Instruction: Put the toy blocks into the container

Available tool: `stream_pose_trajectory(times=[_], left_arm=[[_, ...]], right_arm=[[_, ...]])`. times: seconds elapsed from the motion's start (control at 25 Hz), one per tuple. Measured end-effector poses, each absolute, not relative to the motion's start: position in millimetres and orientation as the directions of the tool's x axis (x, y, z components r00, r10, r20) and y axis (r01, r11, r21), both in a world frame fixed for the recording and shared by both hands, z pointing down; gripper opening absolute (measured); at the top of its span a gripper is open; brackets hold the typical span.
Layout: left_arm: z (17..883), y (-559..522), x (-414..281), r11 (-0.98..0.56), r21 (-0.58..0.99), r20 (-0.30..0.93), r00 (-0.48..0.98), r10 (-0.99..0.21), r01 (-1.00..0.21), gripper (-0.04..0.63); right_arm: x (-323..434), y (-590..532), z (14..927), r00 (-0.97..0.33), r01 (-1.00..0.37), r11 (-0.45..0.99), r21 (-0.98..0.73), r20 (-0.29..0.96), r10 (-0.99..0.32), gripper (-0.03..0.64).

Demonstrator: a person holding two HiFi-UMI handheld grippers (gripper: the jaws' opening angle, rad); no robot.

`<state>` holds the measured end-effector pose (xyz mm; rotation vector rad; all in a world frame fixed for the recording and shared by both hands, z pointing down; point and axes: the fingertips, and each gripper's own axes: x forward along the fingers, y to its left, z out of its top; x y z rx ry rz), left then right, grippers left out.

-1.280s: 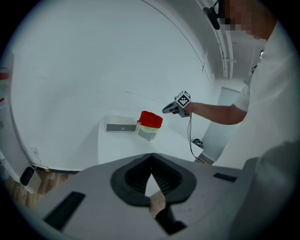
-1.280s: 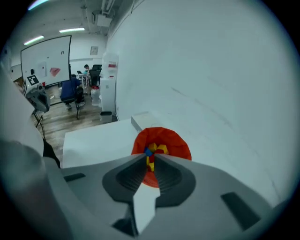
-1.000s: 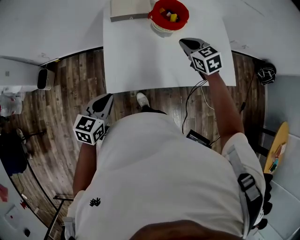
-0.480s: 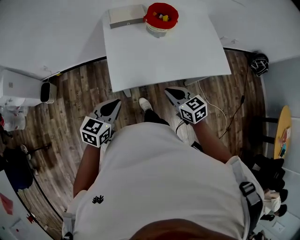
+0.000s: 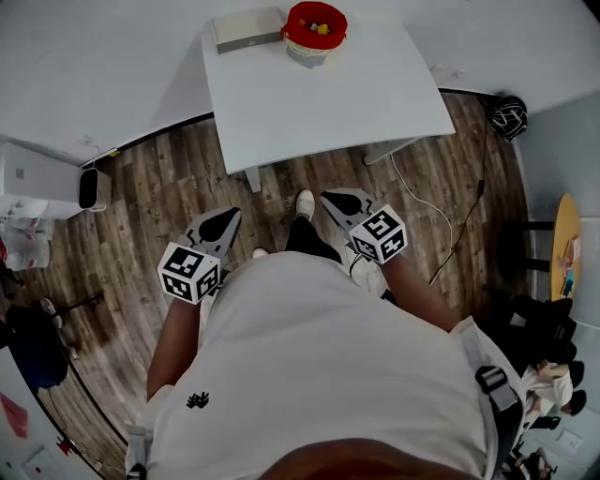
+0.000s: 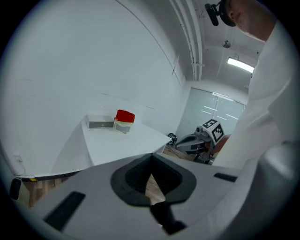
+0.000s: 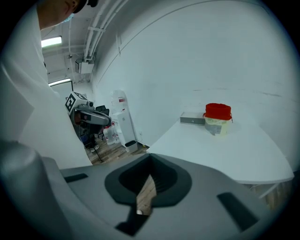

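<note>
**A:** Status of the left claw (image 5: 218,222)?

**B:** I have it low at the person's left side, over the wooden floor (image 5: 141,187) and well apart from the counter (image 5: 319,103). Its own view shows the tips pressed together with nothing pinched. Only a thin wedge of floorboards shows behind the pads.

**A:** And the right claw (image 5: 339,202)?

**B:** Likewise pressed together and empty. I see it at the person's right side, also over the floor, near the counter's front edge but not touching it.

**A:** Where are the toy blocks (image 5: 319,28)?

**B:** Inside the container (image 5: 337,19), a pale tub with a red rim at the far edge of the white counter. I can make out yellow and red pieces, but they are too small for me to count. A flat beige box (image 5: 246,28) lies just beside the container, on its left.
</note>
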<state>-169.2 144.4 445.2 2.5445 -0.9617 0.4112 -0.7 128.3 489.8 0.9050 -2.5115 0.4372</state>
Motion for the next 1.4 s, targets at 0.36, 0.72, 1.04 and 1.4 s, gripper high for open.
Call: stream_pose_trajectory(times=[0.36,0.72,1.04,1.4], left_arm=[[442,131,-184,-0.653,0.228,0.385,0.683,-0.621,-0.722,0.006],[449,139,-194,-0.628,0.236,0.393,0.663,-0.637,-0.742,0.006],[449,144,-186,-0.645,0.227,0.405,0.673,-0.619,-0.73,0.006],[449,149,-176,-0.675,0.222,0.413,0.695,-0.588,-0.703,0.006]], right_arm=[[-15,121,484,-0.707,-0.624,0.774,-0.102,0.495,-0.505,0.006],[-27,119,483,-0.721,-0.599,0.796,-0.085,0.489,-0.491,0.006],[-27,121,482,-0.723,-0.598,0.797,-0.083,0.486,-0.492,0.006],[-20,128,477,-0.713,-0.625,0.776,-0.086,0.466,-0.523,0.005]])
